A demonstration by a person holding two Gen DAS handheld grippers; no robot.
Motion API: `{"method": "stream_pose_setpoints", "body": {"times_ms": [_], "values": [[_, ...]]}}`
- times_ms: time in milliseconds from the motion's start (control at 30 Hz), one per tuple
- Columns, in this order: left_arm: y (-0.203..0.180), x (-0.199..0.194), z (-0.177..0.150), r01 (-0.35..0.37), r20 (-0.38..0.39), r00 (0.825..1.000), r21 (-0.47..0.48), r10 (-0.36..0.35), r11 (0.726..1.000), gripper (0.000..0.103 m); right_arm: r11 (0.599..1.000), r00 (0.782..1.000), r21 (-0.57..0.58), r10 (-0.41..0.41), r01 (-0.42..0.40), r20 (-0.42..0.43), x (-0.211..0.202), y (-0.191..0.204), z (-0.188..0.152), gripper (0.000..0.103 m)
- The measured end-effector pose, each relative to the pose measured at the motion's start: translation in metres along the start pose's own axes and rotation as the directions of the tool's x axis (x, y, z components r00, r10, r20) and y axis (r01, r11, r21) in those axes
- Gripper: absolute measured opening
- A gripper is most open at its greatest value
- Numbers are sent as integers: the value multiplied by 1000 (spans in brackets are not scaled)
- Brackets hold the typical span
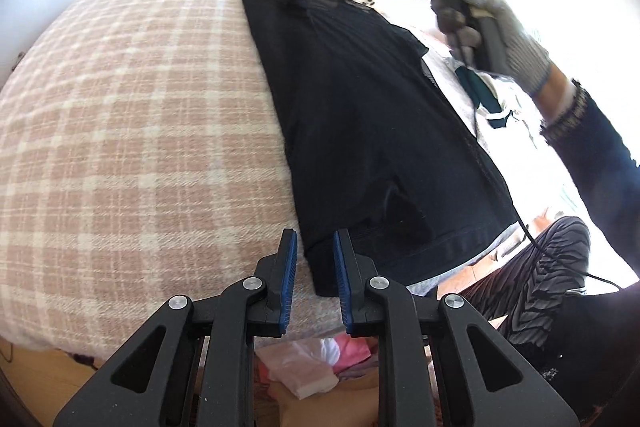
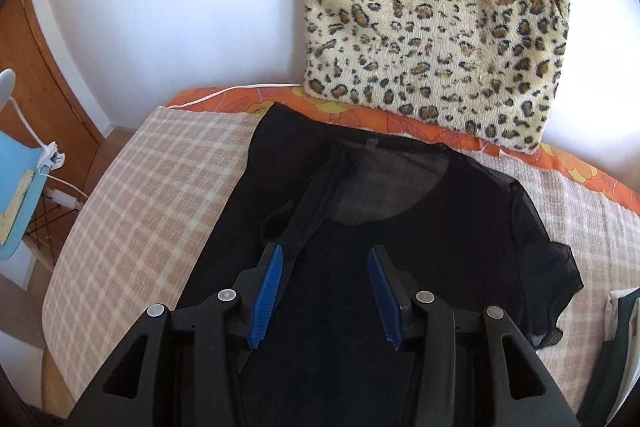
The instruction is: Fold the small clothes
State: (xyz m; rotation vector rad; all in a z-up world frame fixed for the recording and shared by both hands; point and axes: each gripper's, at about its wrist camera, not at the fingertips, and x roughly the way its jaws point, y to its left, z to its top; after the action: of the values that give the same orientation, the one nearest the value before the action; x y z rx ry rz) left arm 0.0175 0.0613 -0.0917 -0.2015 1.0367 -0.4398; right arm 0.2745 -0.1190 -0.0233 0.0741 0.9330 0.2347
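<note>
A black short-sleeved top with a sheer mesh neckline (image 2: 400, 227) lies spread flat on a bed covered by a pink-and-cream checked blanket (image 2: 152, 187), its collar toward the head edge where a leopard-print plush cushion (image 2: 432, 35) leans. The left hand-held gripper (image 1: 315, 259) hovers open at the hem corner near the bed's foot edge. The right hand-held gripper (image 2: 326, 283) hangs open above the chest, gripping nothing.

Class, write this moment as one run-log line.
step: folding | item: black top flat on checked blanket | left hand-held gripper: open at hem | right hand-held gripper: open above top
</note>
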Motion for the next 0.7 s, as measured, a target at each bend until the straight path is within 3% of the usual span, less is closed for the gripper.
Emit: {"method": "stream_pose_setpoints", "body": {"times_ms": [67, 133, 200, 300, 433, 567, 700], "values": [[1, 3, -3, -8, -19, 1000, 10, 8, 1000, 18, 998, 998, 3, 66, -66, -23, -21, 7, -34, 47], [-2, 7, -7, -8, -37, 999, 27, 9, 1000, 30, 991, 990, 9, 134, -134, -48, -38, 16, -70, 47], [-8, 11, -10, -18, -47, 999, 55, 21, 998, 36, 979, 976, 29, 203, -202, -78, -50, 27, -106, 48], [-16, 13, -11, -33, -45, 998, 92, 37, 995, 36, 951, 941, 62, 308, -302, -139, -58, 46, -152, 49], [-25, 15, -10, -50, -15, 999, 140, 53, 989, 36, 925, 904, 90, 380, -369, -195, -58, 67, -191, 49], [-36, 20, -11, -62, -16, 998, 182, 66, 981, 36, 920, 891, 93, 393, -382, -228, -53, 79, -211, 49], [-38, 25, -7, -74, -13, 997, 200, 78, 977, 21, 906, 867, 143, 422, -398, -263, -47, 81, -225, 49]]}}
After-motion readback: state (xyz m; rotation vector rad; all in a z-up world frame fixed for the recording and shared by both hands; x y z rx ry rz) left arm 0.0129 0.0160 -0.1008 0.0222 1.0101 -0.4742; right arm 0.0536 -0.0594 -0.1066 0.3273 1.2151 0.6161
